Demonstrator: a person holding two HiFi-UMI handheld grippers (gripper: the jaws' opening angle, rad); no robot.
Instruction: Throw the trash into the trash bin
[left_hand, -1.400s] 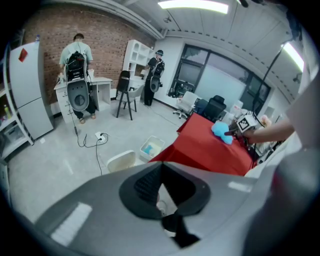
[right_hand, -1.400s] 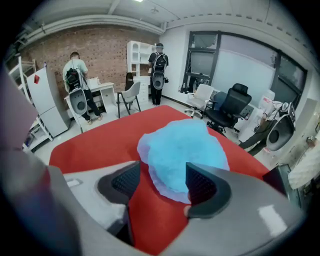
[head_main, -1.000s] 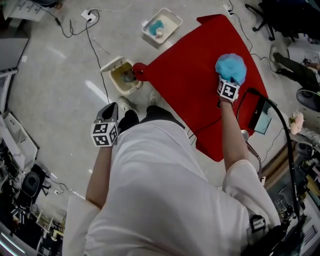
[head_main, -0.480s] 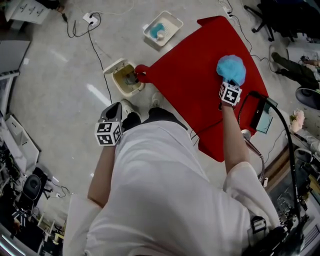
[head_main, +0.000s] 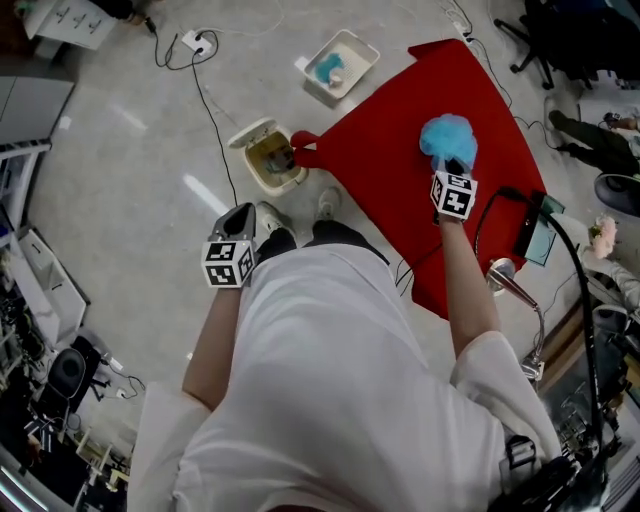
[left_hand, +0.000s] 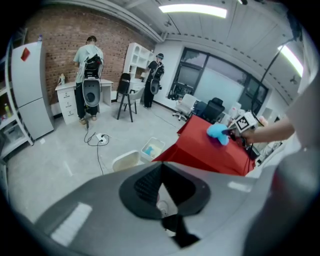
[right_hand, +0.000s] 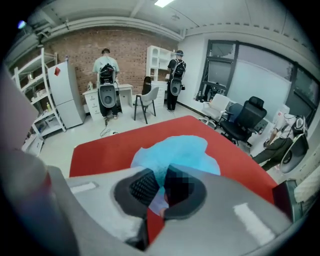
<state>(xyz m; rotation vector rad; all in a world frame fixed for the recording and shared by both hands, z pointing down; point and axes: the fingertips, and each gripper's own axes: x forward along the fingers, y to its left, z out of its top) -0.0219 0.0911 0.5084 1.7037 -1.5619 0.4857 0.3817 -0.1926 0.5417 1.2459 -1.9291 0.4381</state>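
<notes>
My right gripper (head_main: 452, 160) is shut on a crumpled light-blue wad of trash (head_main: 447, 135), held above the red-covered table (head_main: 390, 150). In the right gripper view the blue wad (right_hand: 175, 152) bulges out past the pinched tips of the right gripper (right_hand: 159, 185). The cream trash bin (head_main: 272, 160) stands on the floor at the table's left corner, its lid open; it also shows in the left gripper view (left_hand: 126, 160). My left gripper (head_main: 238, 215) hangs low by my body above my shoes, tips together and empty (left_hand: 160, 167).
A white tray (head_main: 338, 63) holding blue scraps lies on the floor beyond the bin. A power strip and cables (head_main: 200, 45) trail across the floor. A black device (head_main: 530, 225) and a desk lamp (head_main: 505, 275) sit at the table's right. Two people (left_hand: 90, 65) stand at the far wall.
My right gripper has carried the blue wad a little left over the red cloth, nearer the bin. The left gripper has drifted slightly forward.
</notes>
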